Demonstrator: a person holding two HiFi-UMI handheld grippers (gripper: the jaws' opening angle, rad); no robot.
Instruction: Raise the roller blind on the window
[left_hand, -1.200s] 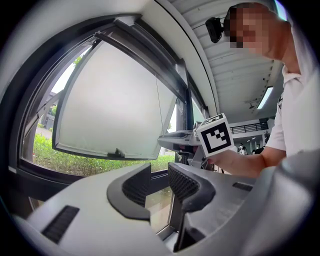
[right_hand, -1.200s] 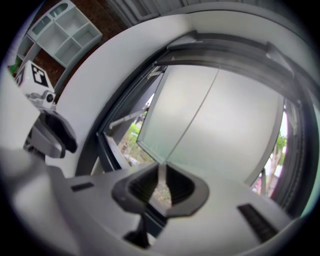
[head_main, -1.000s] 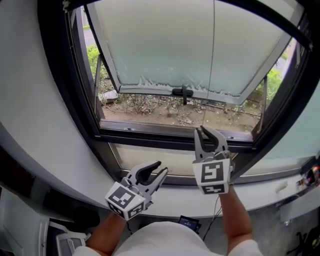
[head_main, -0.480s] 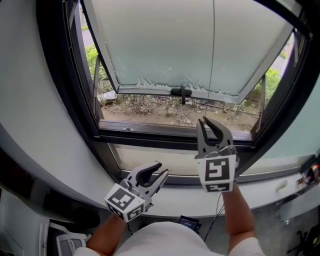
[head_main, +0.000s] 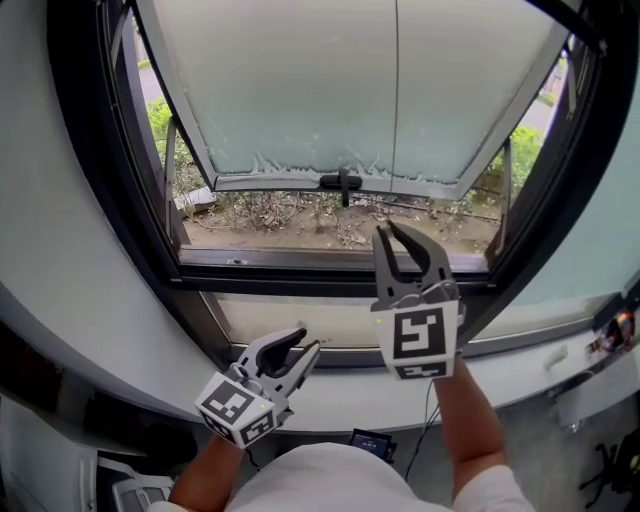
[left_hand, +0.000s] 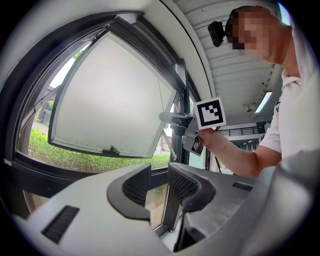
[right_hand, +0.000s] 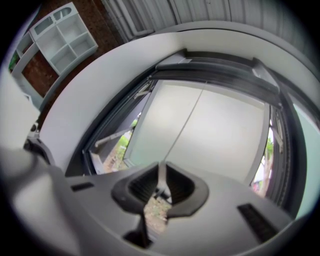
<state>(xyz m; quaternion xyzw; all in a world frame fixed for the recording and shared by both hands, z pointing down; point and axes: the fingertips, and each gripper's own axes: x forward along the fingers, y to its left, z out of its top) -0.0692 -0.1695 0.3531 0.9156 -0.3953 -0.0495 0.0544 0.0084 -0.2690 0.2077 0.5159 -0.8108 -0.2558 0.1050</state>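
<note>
Head view: the roller blind's thin pull cord (head_main: 397, 120) is seen hanging before the frosted window sash (head_main: 290, 90). Its lower part is pinched by the right gripper (head_main: 388, 232). The left gripper (head_main: 308, 340) is held lower, near the sill (head_main: 335, 393). The blind's fabric is not made out.

Left gripper view: the jaws are parted and empty, and only the window frame (left_hand: 181, 95) is seen beyond them.

Right gripper view: the cord (right_hand: 182, 125) is clamped between the jaws. It is judged light, limp and slippery, best gripped deep in the jaws.

No writing is legible; only square markers (head_main: 418, 337) are shown.
</note>
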